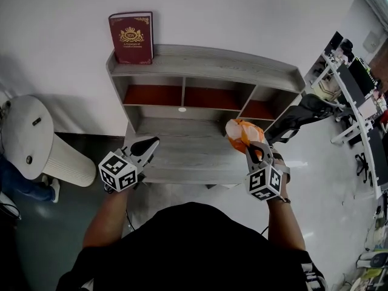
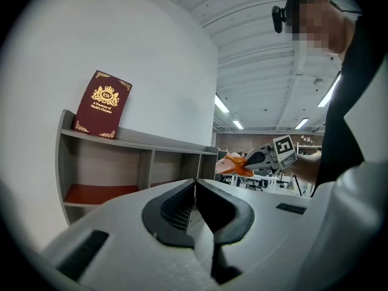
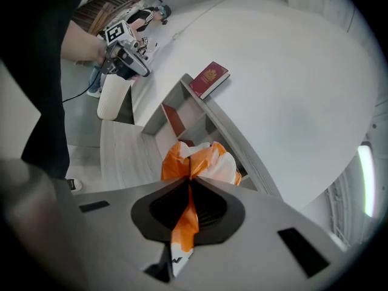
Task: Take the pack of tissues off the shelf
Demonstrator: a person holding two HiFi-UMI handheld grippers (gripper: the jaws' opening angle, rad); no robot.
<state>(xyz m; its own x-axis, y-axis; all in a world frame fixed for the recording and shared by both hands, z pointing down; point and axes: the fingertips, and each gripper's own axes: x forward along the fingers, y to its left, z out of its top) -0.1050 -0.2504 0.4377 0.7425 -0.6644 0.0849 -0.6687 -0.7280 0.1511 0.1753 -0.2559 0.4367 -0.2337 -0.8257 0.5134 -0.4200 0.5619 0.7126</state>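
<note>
Already the pack of tissues [image 1: 241, 133] was held right of centre in the head view, in front of the right-hand compartment of the shelf [image 1: 206, 62]. Its orange wrapper was pinched between the closed jaws of the right hand-held gripper [image 1: 250, 149]. A grip on thin film alone was judged weak, so a slow, steady withdrawal was advised. The left hand-held gripper [image 1: 149, 144] was seen shut and empty at centre left. A red book [image 1: 131, 38] was propped at upper left, and a black chair [image 1: 303, 109] was crowded close on the right.
</note>
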